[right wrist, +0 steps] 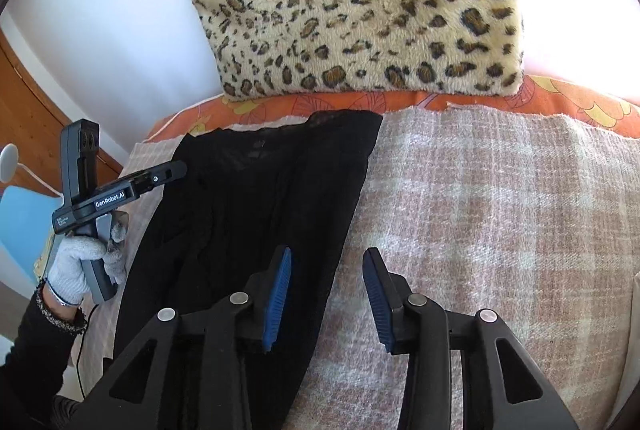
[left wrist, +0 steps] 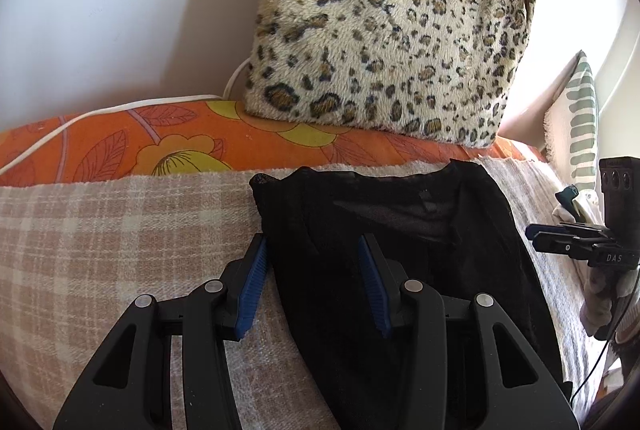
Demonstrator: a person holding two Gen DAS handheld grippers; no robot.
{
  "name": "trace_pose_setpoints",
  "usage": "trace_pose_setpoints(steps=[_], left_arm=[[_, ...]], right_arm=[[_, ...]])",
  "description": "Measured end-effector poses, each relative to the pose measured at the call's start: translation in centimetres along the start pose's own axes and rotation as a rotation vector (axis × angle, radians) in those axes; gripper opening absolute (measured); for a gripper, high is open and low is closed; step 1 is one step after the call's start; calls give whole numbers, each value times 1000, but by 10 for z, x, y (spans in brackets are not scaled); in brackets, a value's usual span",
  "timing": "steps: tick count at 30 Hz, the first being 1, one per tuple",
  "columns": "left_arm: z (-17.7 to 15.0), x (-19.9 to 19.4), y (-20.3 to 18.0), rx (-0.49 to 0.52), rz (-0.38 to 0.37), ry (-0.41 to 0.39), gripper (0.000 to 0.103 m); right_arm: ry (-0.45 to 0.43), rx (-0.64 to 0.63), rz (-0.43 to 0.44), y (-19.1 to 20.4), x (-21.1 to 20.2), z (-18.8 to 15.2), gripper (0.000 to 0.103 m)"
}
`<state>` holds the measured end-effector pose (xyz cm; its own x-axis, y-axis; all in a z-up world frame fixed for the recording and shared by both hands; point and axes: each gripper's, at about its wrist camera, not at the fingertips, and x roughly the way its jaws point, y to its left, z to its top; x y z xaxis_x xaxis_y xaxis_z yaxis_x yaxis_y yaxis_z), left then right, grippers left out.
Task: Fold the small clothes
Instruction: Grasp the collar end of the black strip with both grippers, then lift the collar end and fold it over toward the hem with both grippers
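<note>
Currently, scene: a bed covered by a plaid blanket (left wrist: 100,230), with folding work laid out on top.
Garment: a black sheer garment (left wrist: 380,230) lies flat on the plaid blanket, its long axis running from the near edge toward the pillows; its far hem lies at the blanket's far edge.
Left gripper: the left gripper (left wrist: 312,282) hovers low over the garment's left edge, jaws apart; one blue pad (left wrist: 252,294) sits over bare blanket, the other over black fabric. Nothing is clamped between them.
Right gripper: the right gripper (right wrist: 328,298) has its jaws apart over the garment's right edge; one pad is above the black fabric, the other above the blanket. Nothing is held.
Contact: whether either gripper's fingertips touch the fabric cannot be told.
Hand: a hand in a grey knit glove (right wrist: 80,266) grips the left gripper's handle, seen from the right wrist view.
Far side: a leopard-print cushion (left wrist: 392,30) stands upright against the white wall (left wrist: 120,10), resting on an orange flowered sheet (left wrist: 180,146) just beyond the blanket's edge.
Cable: a white cable (left wrist: 80,122) runs across the orange sheet and up behind the cushion.
Right margin: a green-and-white striped pillow (left wrist: 580,118) leans near the bright window side, well apart from the garment.
Left margin: a light blue chair (right wrist: 20,230) and wooden furniture (right wrist: 32,126) stand beside the bed.
Obstructions: the cushion stands close behind the garment's far hem; the blanket around the garment's sides carries no other item.
</note>
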<state>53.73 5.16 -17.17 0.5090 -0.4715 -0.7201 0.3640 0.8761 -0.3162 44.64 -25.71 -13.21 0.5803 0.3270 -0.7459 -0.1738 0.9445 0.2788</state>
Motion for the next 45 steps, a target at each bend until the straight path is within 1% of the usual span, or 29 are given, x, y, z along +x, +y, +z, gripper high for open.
trace_pose_setpoints(steps=[2,5,6,7,8,10,13,15,16,17,18,19,20,21,23,27,34,40,45], left_arm=[[3,4,0,7,1,0,43],[8,9,0,14,-8,2,42],[10,10,2,7,-15,2,38],[13,12,4,-5,-24,3,36],[15,13,6,-18,-37,4,33],[18,15,10,-40,-53,4,29],[20,17,13,-57,-68,9,21],[21,18,13,-62,-66,8,11],[21,17,13,-64,-65,5,9],[21,17,12,-62,-64,1,8],[22,17,11,-59,-66,-2,6],[22,16,11,-56,-67,-8,5],[22,14,10,-55,-65,-15,5],[22,13,10,-55,-67,-20,4],[23,8,7,-52,-66,-32,4],[27,-9,1,-41,-66,-59,4],[28,-45,-24,-18,-59,-95,4],[19,-83,-46,-2,-54,-121,4],[3,-117,-58,-3,-56,-137,4]], right_arm=[[-5,30,17,-5,6,15,41],[-4,78,15,-11,20,36,43],[3,87,15,-13,26,42,44],[14,93,14,-15,34,46,44],[18,99,4,-17,40,50,42],[-12,108,3,-18,47,59,43],[-26,110,21,-20,54,68,46],[-31,126,33,-23,58,74,46],[-36,143,40,-25,59,76,45],[-41,159,39,-28,60,78,40],[-43,166,30,-29,60,79,31],[-44,162,7,-28,61,80,24],[-42,151,-15,-27,63,81,9],[-34,141,-19,-27,64,80,4],[-34,139,-13,-25,63,79,2],[-57,101,4,-11,52,83,1],[-96,52,25,15,15,84,1],[-116,25,39,33,-25,69,1],[-140,11,47,51,-63,54,1]])
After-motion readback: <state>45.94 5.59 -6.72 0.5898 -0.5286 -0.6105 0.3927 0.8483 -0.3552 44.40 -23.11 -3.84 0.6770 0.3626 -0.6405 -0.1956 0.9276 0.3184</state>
